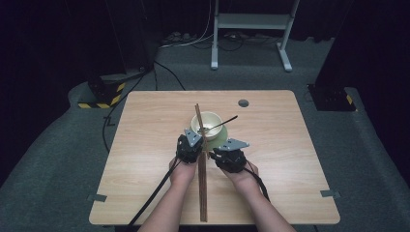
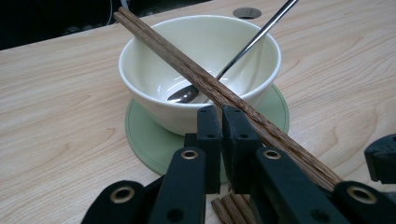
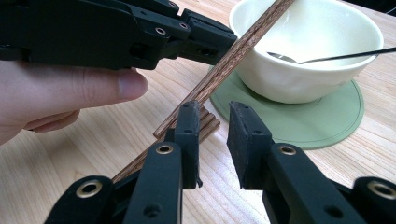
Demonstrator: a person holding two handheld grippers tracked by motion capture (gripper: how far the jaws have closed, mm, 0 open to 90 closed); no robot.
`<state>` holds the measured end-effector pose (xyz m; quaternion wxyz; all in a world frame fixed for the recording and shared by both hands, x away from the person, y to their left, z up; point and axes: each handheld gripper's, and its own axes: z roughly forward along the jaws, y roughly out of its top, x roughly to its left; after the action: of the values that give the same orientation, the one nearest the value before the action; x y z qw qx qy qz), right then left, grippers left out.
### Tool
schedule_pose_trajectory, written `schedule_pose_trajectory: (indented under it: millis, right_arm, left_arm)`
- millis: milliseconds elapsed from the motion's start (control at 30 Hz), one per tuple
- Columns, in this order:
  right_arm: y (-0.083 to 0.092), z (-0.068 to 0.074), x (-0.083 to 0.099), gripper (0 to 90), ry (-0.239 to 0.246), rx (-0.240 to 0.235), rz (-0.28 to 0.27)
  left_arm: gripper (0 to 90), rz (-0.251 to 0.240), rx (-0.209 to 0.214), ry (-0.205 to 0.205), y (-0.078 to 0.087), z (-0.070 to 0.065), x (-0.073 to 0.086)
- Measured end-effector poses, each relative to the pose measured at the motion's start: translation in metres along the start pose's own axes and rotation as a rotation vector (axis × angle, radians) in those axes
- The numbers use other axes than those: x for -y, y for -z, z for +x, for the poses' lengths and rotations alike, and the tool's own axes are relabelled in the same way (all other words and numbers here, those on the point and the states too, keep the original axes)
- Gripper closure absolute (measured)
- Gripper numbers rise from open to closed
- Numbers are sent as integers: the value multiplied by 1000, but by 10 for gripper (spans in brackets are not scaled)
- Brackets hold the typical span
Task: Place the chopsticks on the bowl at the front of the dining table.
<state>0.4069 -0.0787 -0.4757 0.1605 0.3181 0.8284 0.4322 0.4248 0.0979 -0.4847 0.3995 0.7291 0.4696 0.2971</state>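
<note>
Black jaws of the right tool (image 3: 212, 140) stand a little apart in the right gripper view, with nothing pressed between them; the chopsticks (image 3: 219, 70) pass just to their left, close to the left jaw. The left tool (image 2: 220, 140) has its jaws almost closed. It is hard to see if a stick is pinched there, but the raised pair seems to run along its right side, so I cannot tell whether it holds them.

These chopsticks (image 1: 201, 164) are long wooden sticks. One end leans on the rim of the bowl (image 2: 201, 70) and the other reaches toward the near edge of the desk (image 1: 145, 159). More stick ends lie flat on the wood under the tools. I judge them light and stiff, with a slightly rough grain, so they should not slip much, but being thin they can roll or turn in the jaws. A good place to take hold is the middle part, near where the tools are now, gripping across both sticks together.

Next comes the bowl, cream and probably ceramic, so fragile; it sits on a green coaster (image 2: 144, 135) and holds a metal spoon (image 2: 187, 93) whose handle points to the far right.

Light wood covers the desk, which has a round hole (image 1: 243, 103) at the far side. Around it are grey carpet, cables, a white frame (image 1: 251, 21) and dark walls.
</note>
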Motion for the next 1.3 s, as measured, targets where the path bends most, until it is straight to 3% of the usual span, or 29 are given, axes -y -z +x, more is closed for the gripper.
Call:
schedule_pose_trajectory:
  millis: [1300]
  right_arm:
    - [-5, -2, -2, 736, -23, -4, -8]
  left_arm:
    - [854, -2, 0, 1, -9, -3, -8]
